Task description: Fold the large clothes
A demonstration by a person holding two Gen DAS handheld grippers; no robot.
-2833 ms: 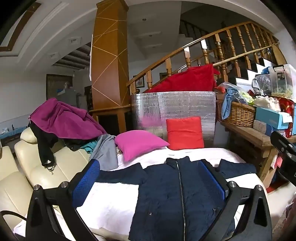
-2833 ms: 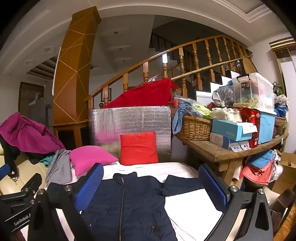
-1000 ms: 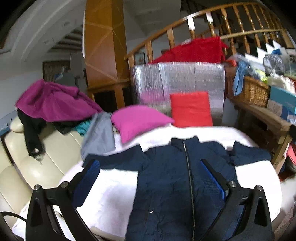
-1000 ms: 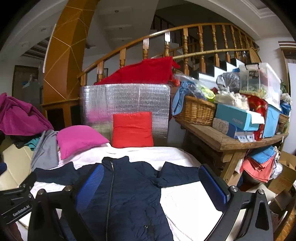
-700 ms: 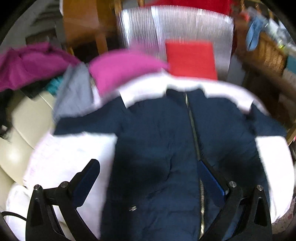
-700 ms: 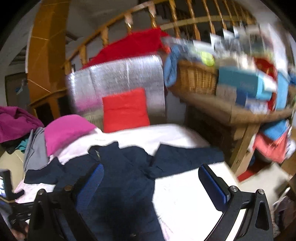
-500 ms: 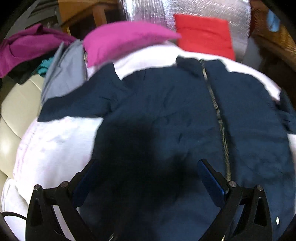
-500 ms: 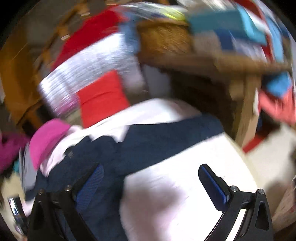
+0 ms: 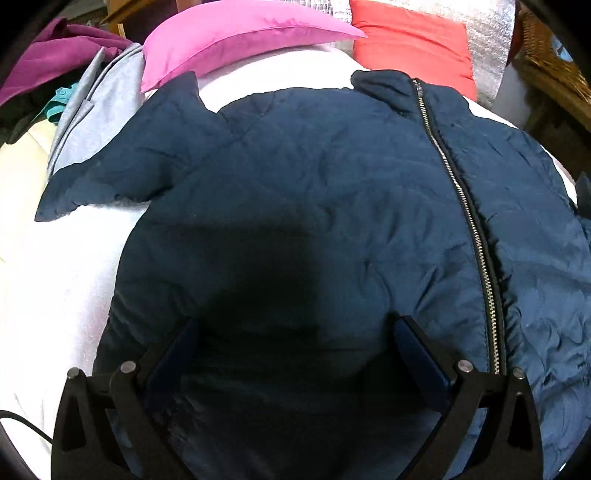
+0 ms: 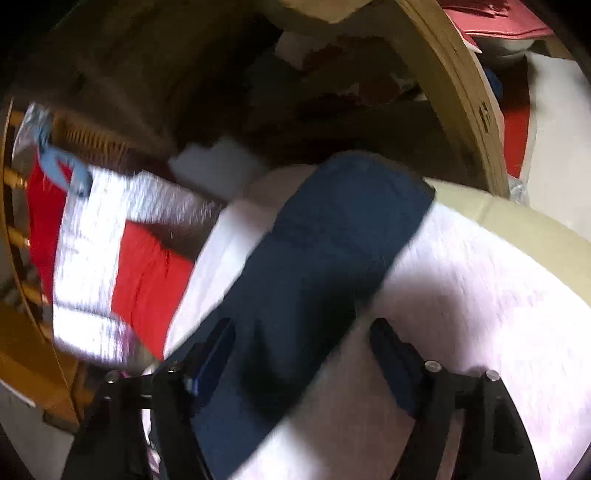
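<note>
The left gripper (image 9: 295,354) has a black frame, dark blue pads (image 9: 424,354), silver screws and a thin black cable. The right gripper (image 10: 299,354) looks alike: black frame, blue pads (image 10: 395,365), silver screws.

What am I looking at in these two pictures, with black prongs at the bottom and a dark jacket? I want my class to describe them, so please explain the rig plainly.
There is no robot here: a person holds a two-finger gripper in each hand, and each carries a wide-angle camera looking along its fingers. The black prongs are those fingers.

The left-hand view shows the left gripper, jaws apart, low over the body of a navy zip-up jacket spread on a white cover. Beyond lie a pink cushion and a red cushion.

The blurred, tilted right-hand view shows the right gripper closing, with the jacket's sleeve between its fingers. Neither gripper visibly pinches anything yet.
</note>
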